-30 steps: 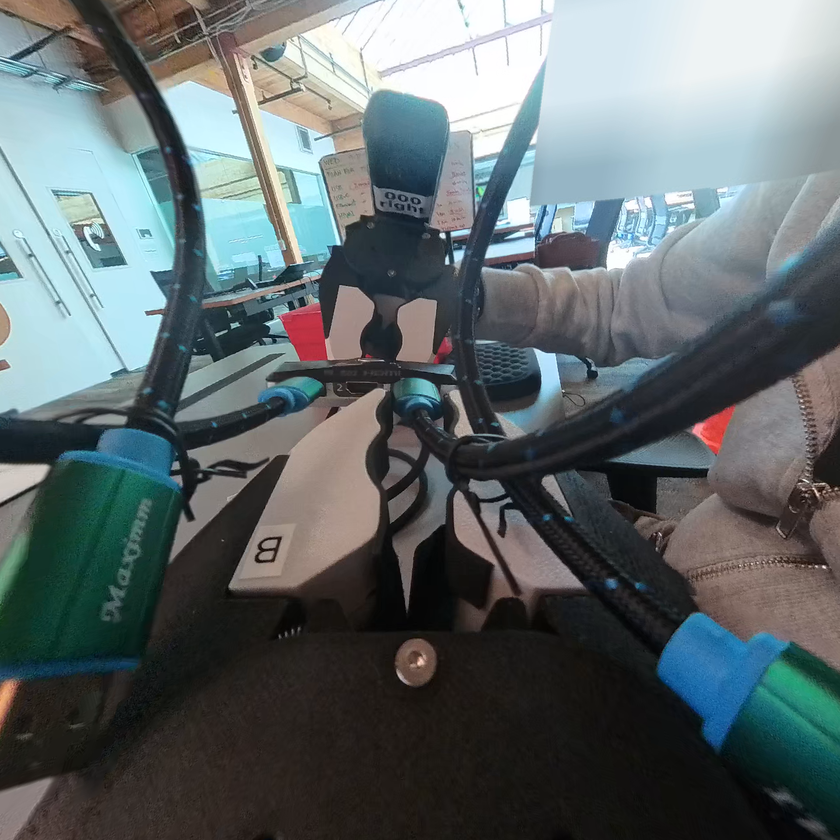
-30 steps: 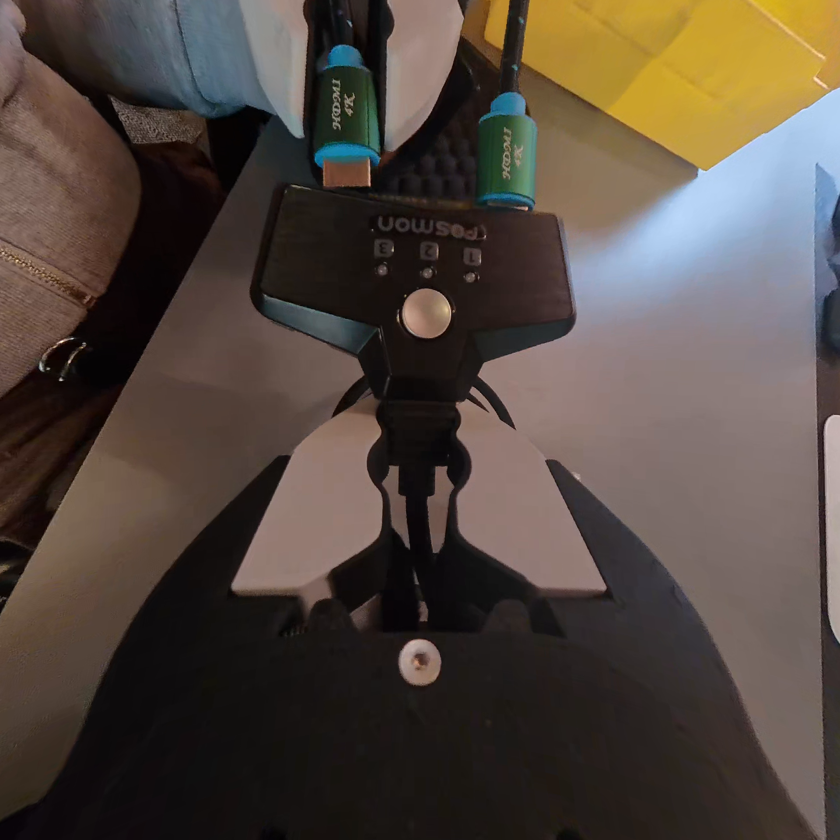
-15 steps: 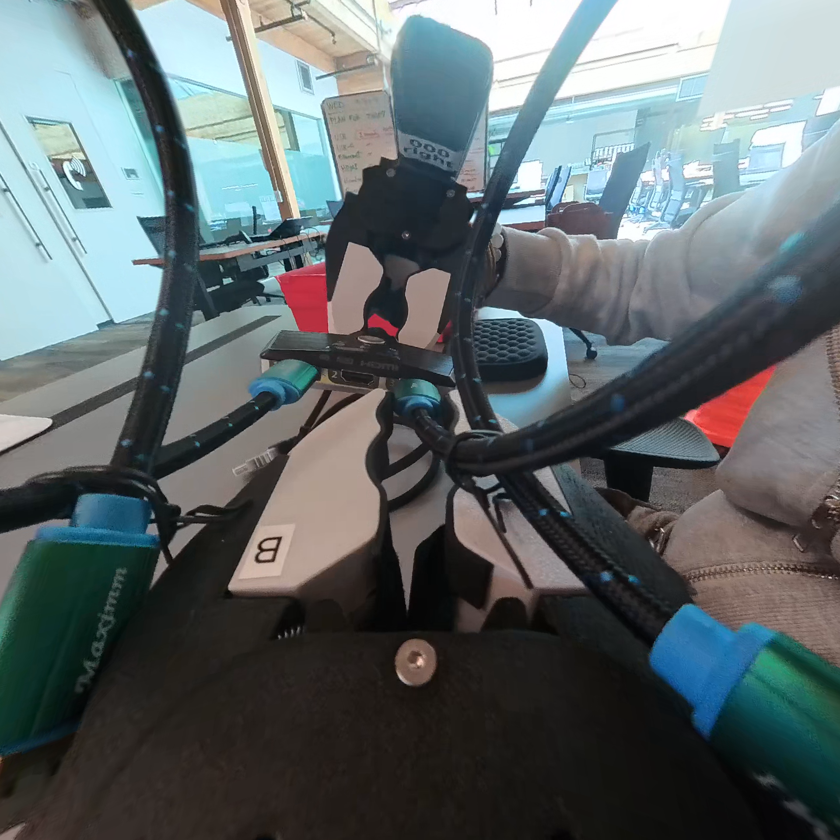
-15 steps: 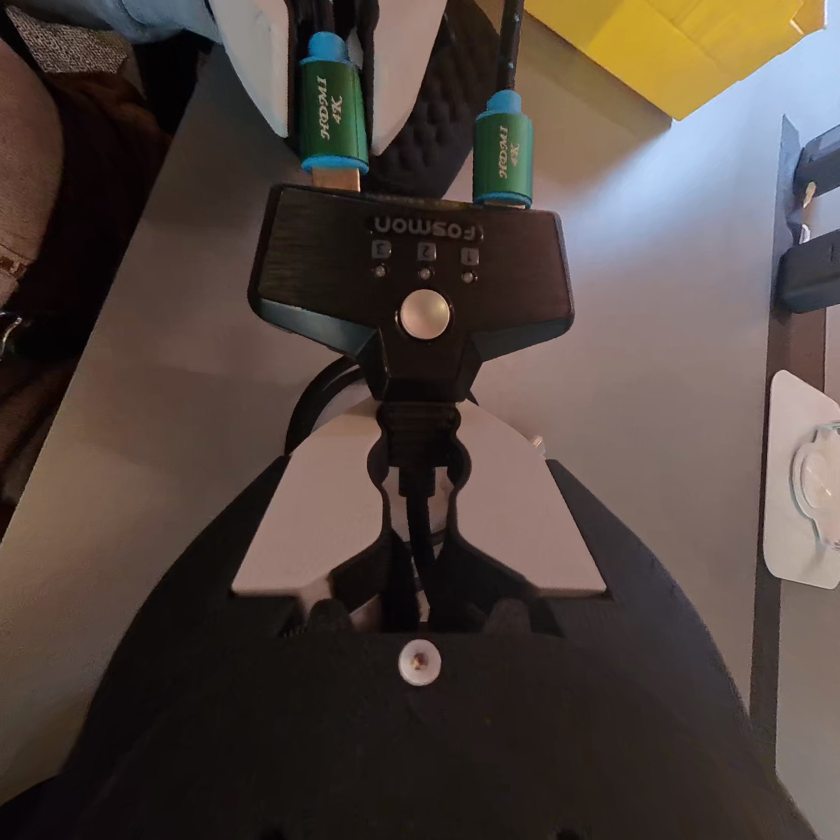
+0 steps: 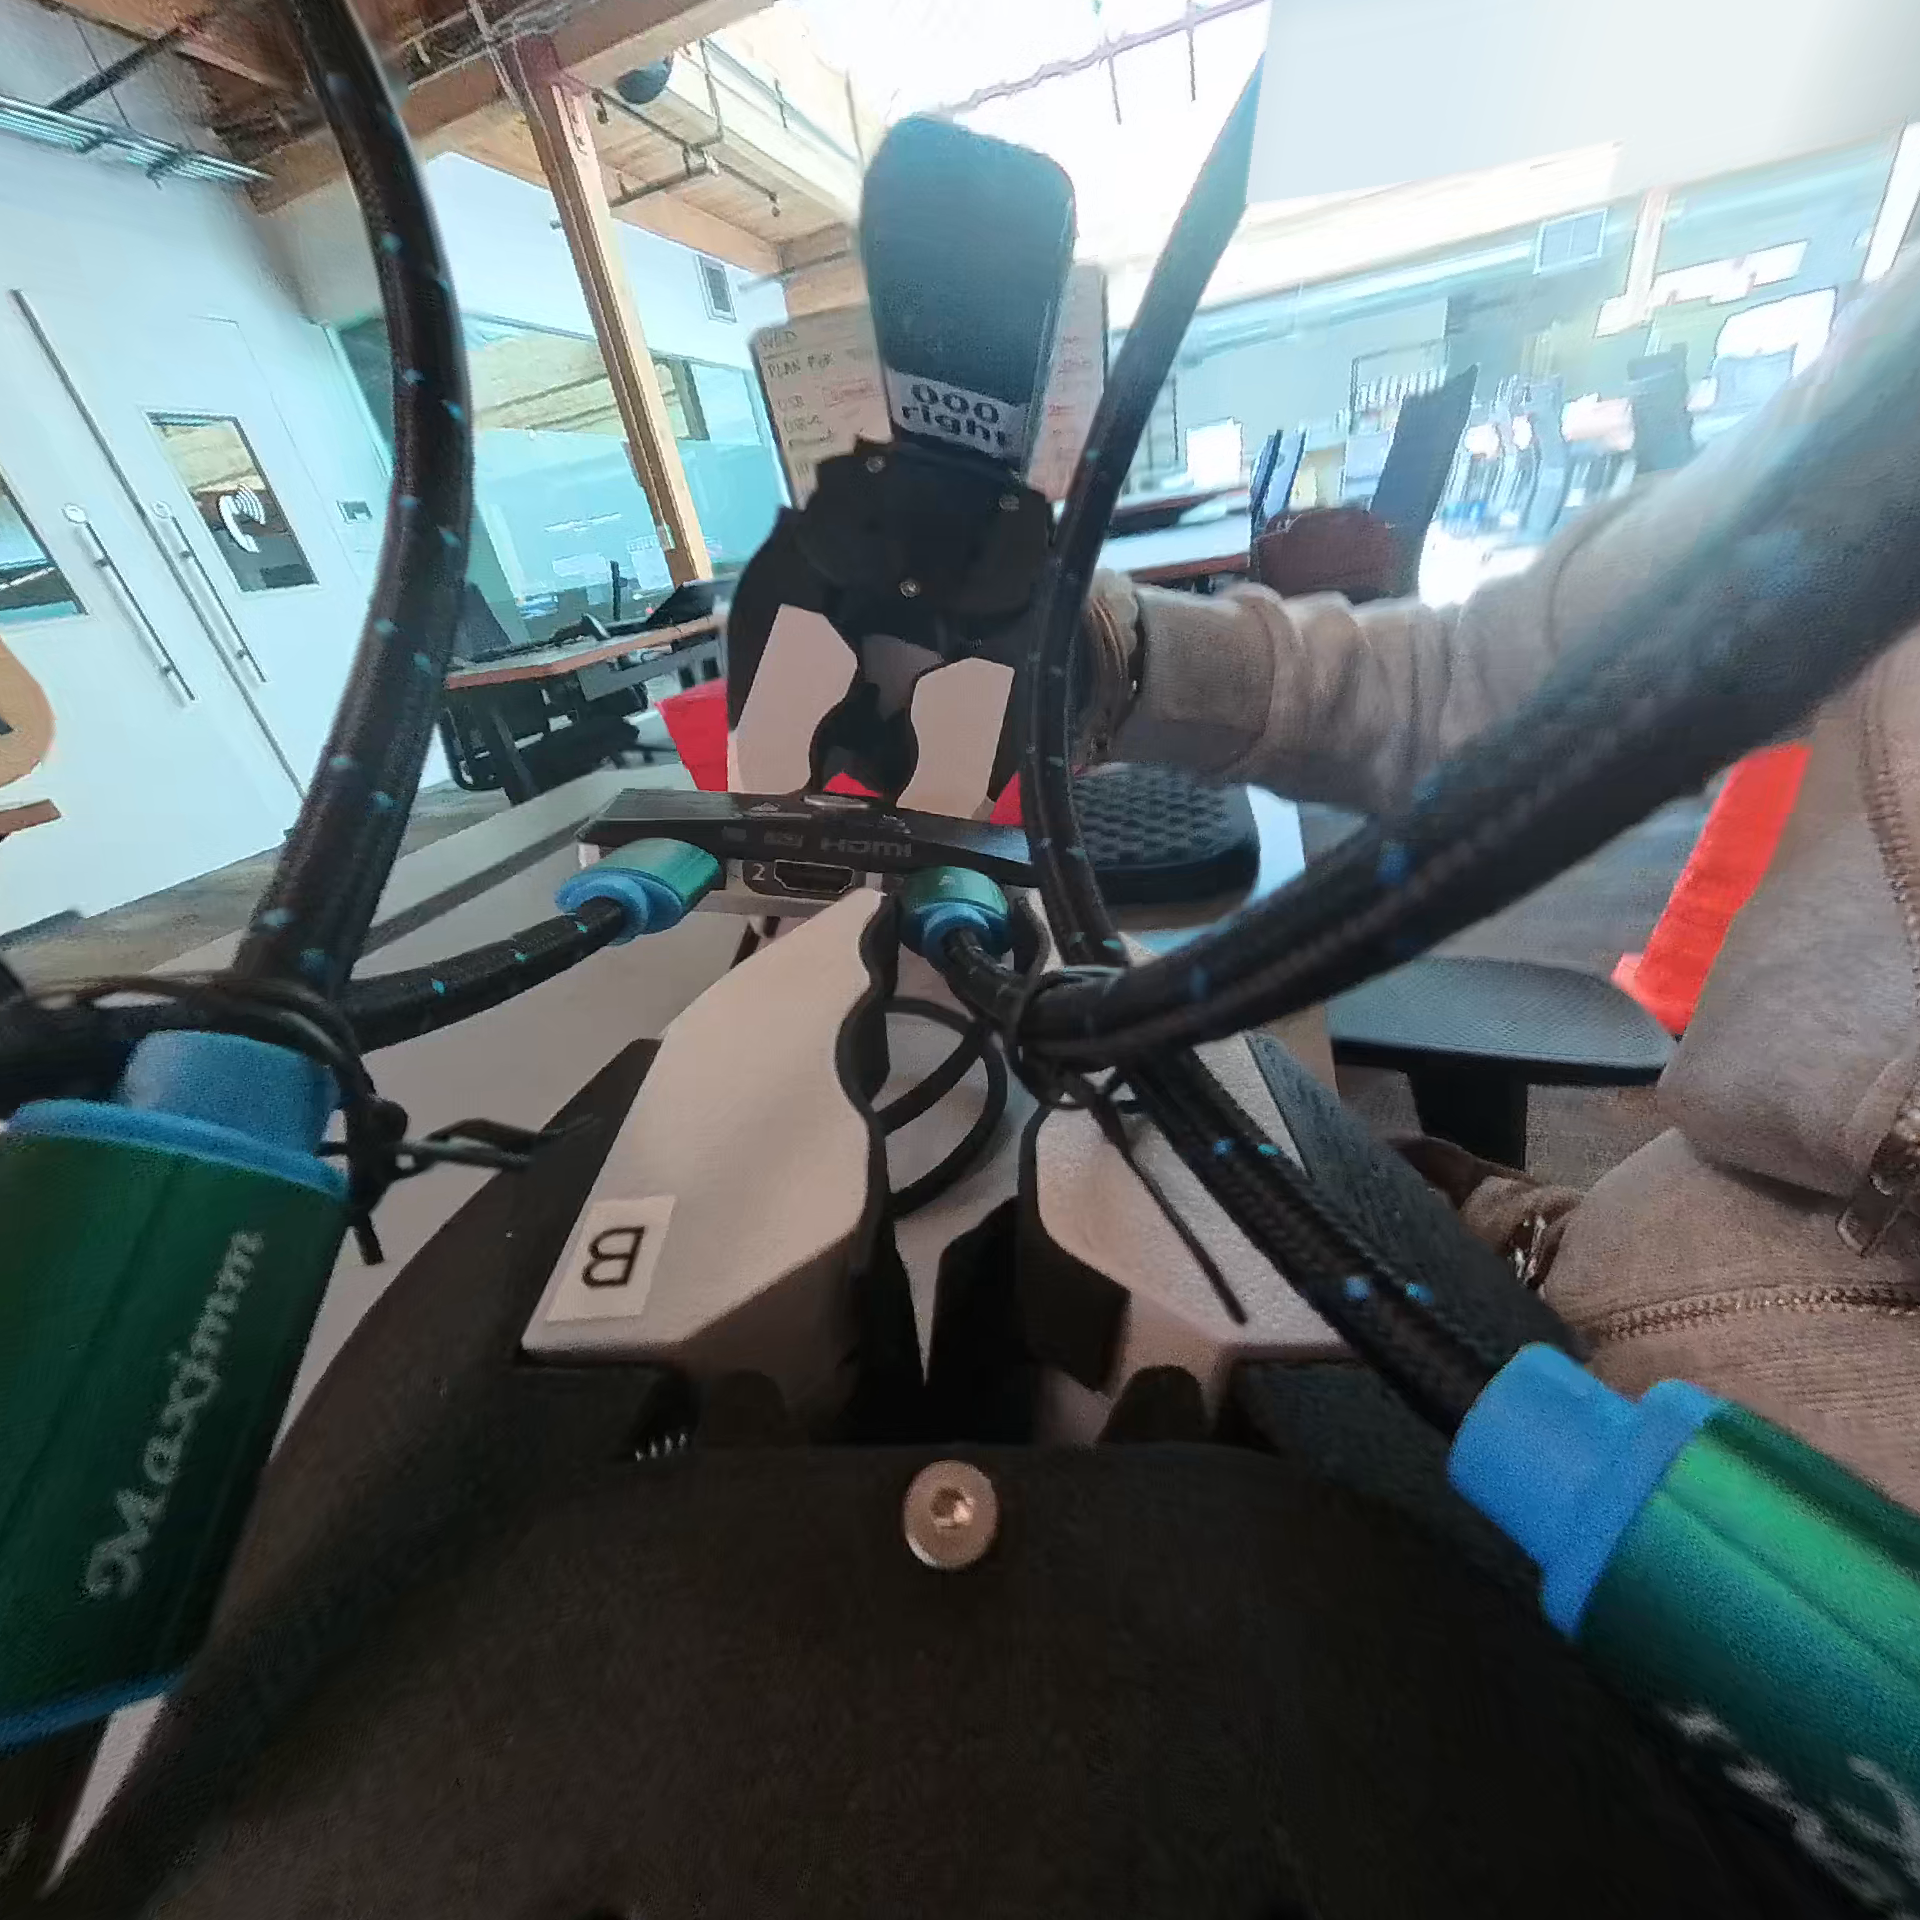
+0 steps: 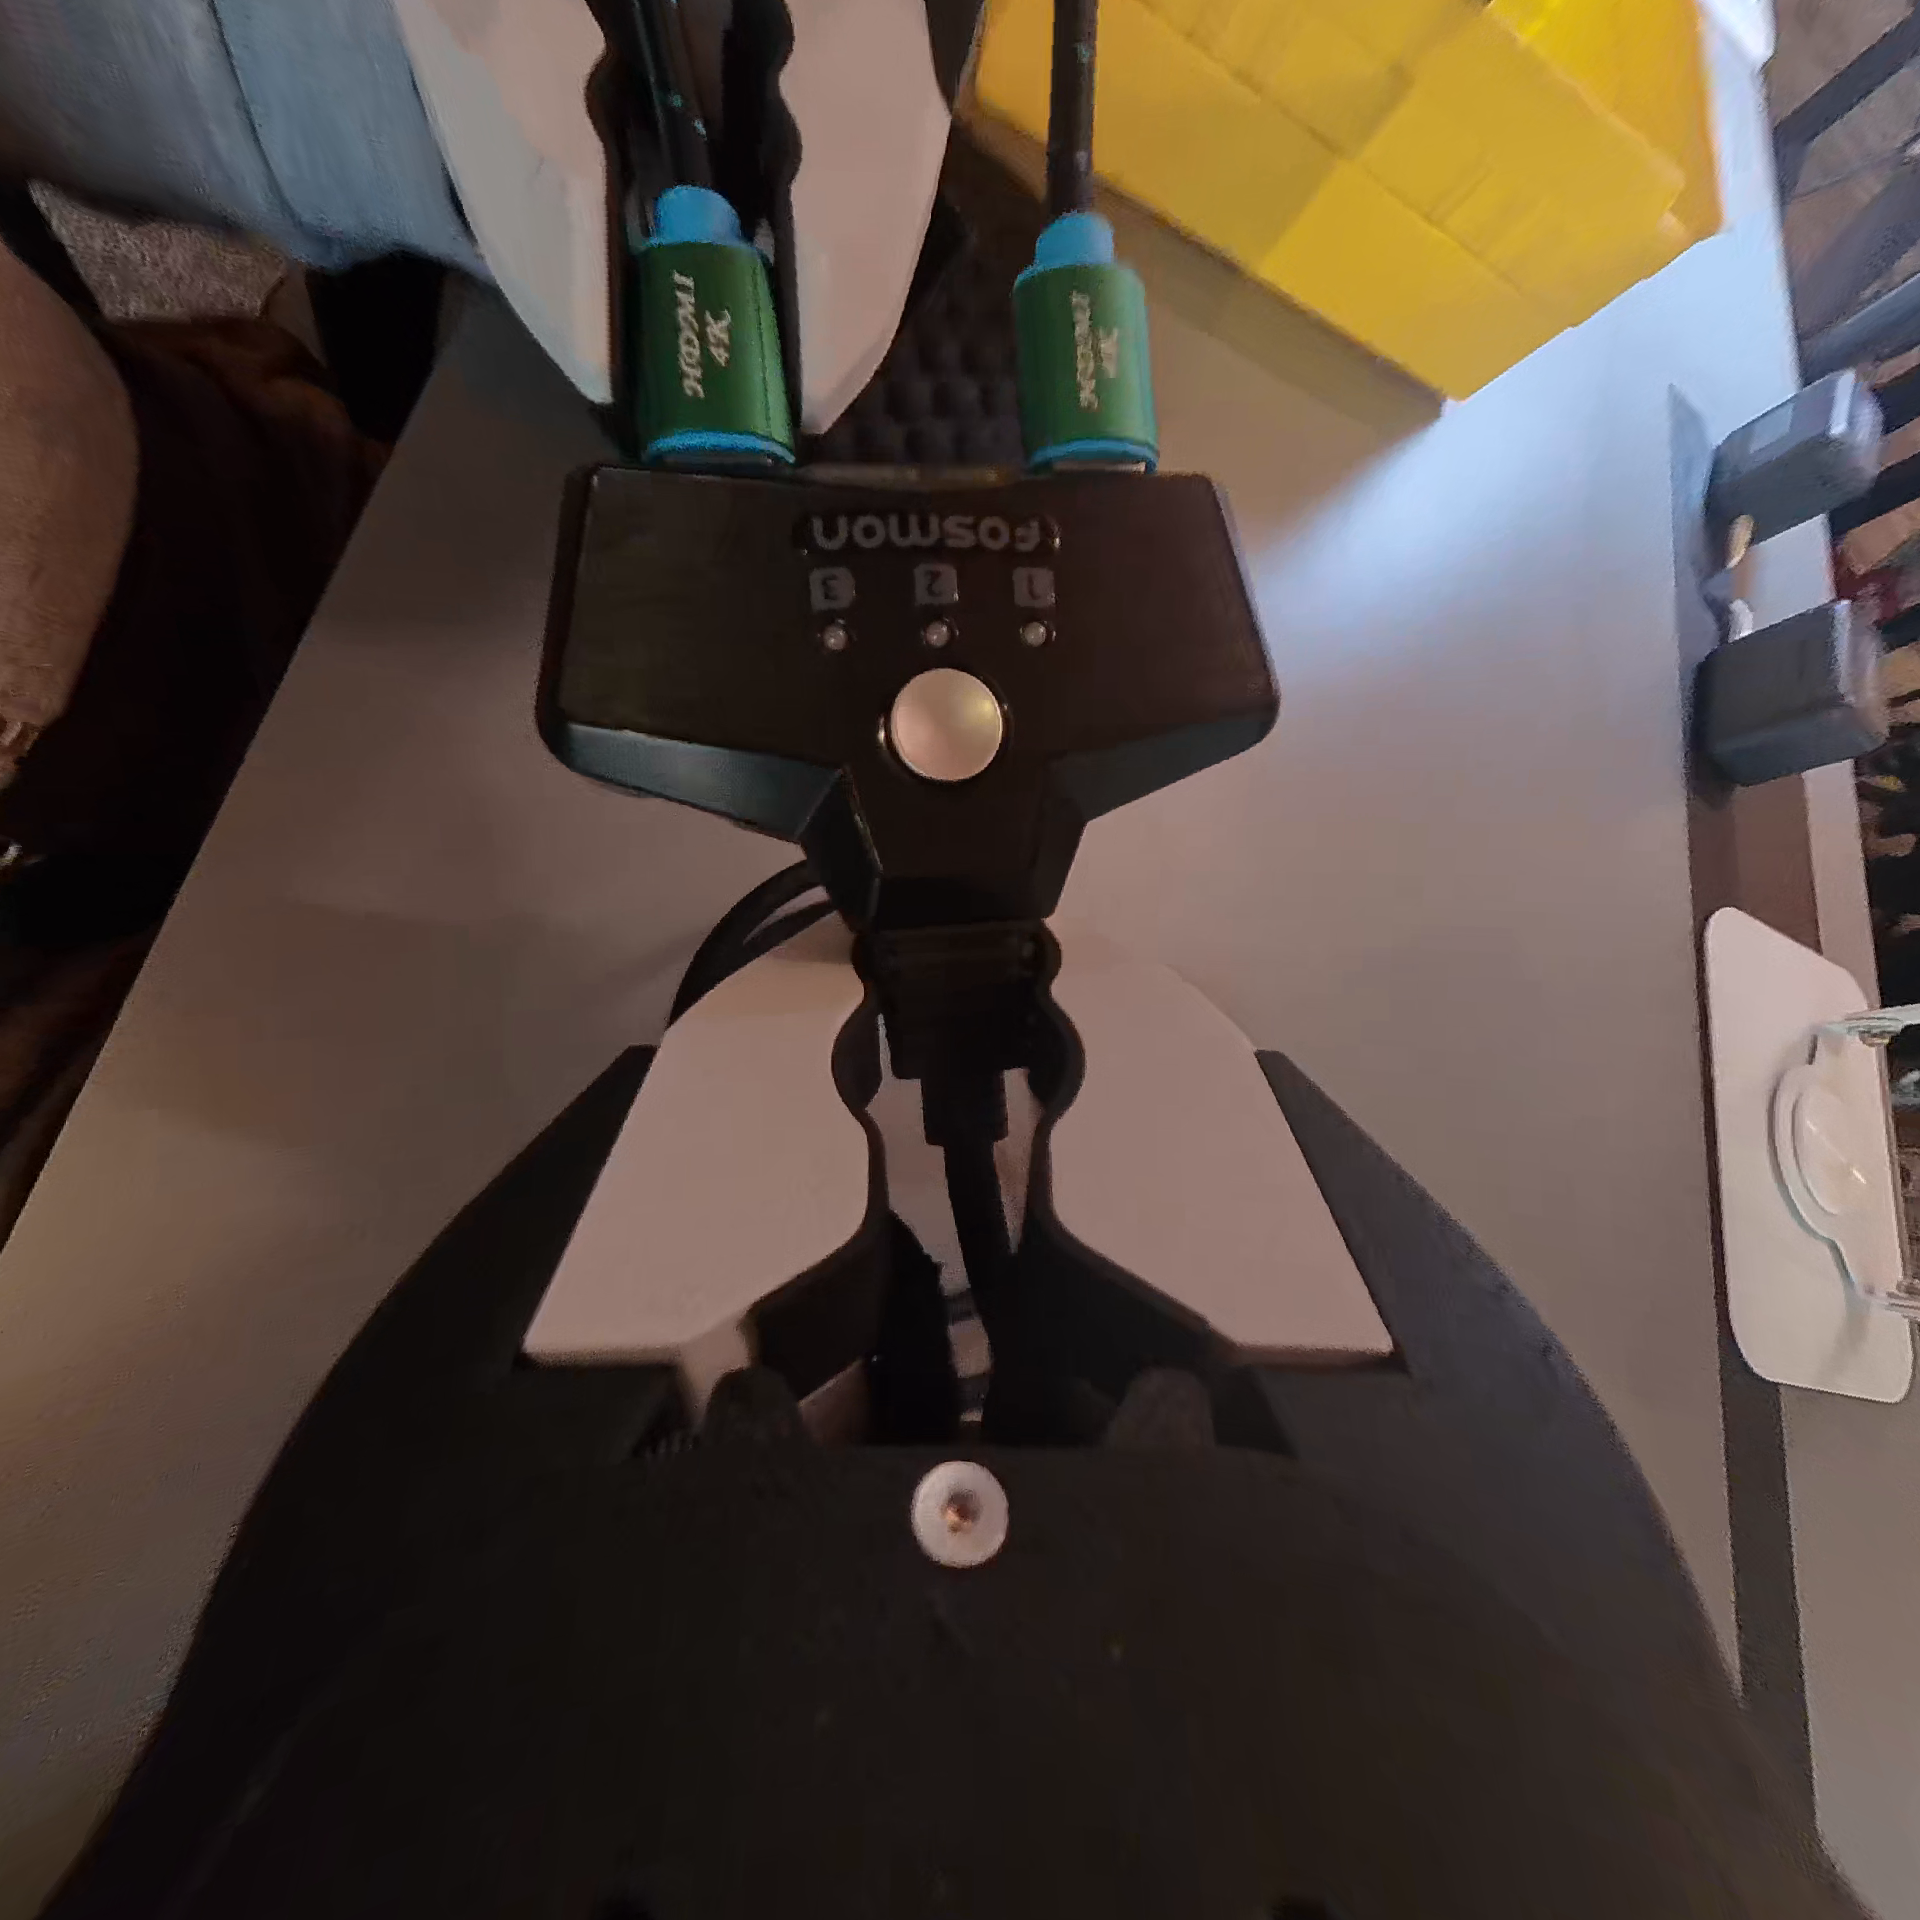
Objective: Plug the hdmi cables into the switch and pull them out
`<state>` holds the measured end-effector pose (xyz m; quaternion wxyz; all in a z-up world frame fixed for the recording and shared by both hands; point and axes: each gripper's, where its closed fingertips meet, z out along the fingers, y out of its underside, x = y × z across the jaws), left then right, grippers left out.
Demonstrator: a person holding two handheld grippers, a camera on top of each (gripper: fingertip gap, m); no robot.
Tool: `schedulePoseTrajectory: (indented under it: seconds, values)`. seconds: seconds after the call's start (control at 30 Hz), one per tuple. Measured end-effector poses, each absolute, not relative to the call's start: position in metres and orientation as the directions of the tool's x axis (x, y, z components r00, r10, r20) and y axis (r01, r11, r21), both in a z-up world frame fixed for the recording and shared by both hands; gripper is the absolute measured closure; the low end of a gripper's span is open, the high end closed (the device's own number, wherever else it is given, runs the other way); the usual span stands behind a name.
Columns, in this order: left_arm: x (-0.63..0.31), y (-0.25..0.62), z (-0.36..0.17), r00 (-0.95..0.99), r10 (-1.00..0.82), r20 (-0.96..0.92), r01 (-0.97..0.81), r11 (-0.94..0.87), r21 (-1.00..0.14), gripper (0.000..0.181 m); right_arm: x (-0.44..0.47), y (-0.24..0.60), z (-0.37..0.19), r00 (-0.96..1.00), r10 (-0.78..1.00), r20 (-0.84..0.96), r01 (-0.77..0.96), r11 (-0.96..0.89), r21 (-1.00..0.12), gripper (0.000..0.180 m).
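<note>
My right fingers (image 6: 956, 997) clamp the black HDMI switch's (image 6: 904, 665) tail near the grey desk (image 6: 1455, 831) edge; left fingers (image 6: 691, 260) grip a green-shelled plug (image 6: 710, 343) seated in it, middle port empty.

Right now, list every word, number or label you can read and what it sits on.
I won't quote writing; these bear it.
Black switch: brand mark, port marks.
Each green plug: pale lettering.
Left gripper: white sticker.
Right gripper: white label.
Whiteboard: handwriting, too small to read.
</note>
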<state>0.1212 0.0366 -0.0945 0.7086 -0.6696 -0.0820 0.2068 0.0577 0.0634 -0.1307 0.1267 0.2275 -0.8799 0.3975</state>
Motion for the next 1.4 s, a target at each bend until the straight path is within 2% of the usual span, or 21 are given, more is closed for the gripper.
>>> schedulePoseTrajectory:
  seconds: [0.03, 0.13, 0.27, 0.4, 0.57, 0.7, 0.8, 0.97, 1.07, 1.27, 1.4]
  values:
    - [0.119, 0.032, -0.090, 0.905, 0.408, -0.123, -0.162, 0.064, -0.985, 0.159, 0.057, 0.060, -0.126, -0.868, -0.284, 0.408, -0.495, 0.556, -0.668, 0.155]
    - [0.104, 0.008, -0.073, 0.875, 0.484, 0.029, -0.108, 0.253, -0.962, 0.135, 0.040, 0.053, -0.115, -0.898, -0.159, 0.411, -0.434, 0.484, -0.760, 0.155]
    - [0.105, -0.036, -0.048, 0.789, 0.606, 0.096, -0.262, 0.474, -0.841, 0.135, -0.004, 0.067, -0.109, -0.908, 0.103, 0.405, -0.317, 0.463, -0.828, 0.155]
    - [0.109, -0.038, -0.046, 0.778, 0.625, 0.066, -0.305, 0.467, -0.830, 0.136, -0.033, 0.089, -0.091, -0.875, 0.282, 0.395, -0.262, 0.411, -0.873, 0.156]
    - [0.111, -0.029, -0.049, 0.780, 0.626, 0.019, -0.317, 0.421, -0.850, 0.137, -0.062, 0.125, -0.023, -0.777, 0.491, 0.393, -0.268, 0.307, -0.913, 0.157]
    - [0.109, -0.035, -0.047, 0.778, 0.626, 0.055, -0.307, 0.456, -0.835, 0.140, -0.083, 0.182, 0.052, -0.601, 0.654, 0.459, -0.332, 0.318, -0.888, 0.157]
    - [0.109, -0.037, -0.046, 0.778, 0.626, 0.059, -0.310, 0.463, -0.830, 0.141, -0.094, 0.243, 0.103, -0.400, 0.776, 0.488, -0.366, 0.353, -0.861, 0.157]
    - [0.109, -0.036, -0.046, 0.773, 0.632, 0.055, -0.315, 0.457, -0.832, 0.142, -0.094, 0.355, 0.153, -0.039, 0.914, 0.405, -0.395, 0.358, -0.846, 0.157]
    - [0.108, -0.037, -0.046, 0.772, 0.633, 0.058, -0.315, 0.460, -0.830, 0.143, -0.096, 0.410, 0.135, 0.090, 0.937, 0.338, -0.333, 0.348, -0.876, 0.157]
    - [0.108, -0.036, -0.046, 0.770, 0.636, 0.052, -0.319, 0.453, -0.833, 0.143, -0.128, 0.455, 0.016, 0.067, 0.961, 0.268, -0.108, 0.275, -0.955, 0.157]
    - [0.108, -0.037, -0.046, 0.769, 0.637, 0.054, -0.319, 0.456, -0.831, 0.144, -0.147, 0.472, -0.057, -0.003, 0.970, 0.244, 0.219, 0.238, -0.946, 0.156]
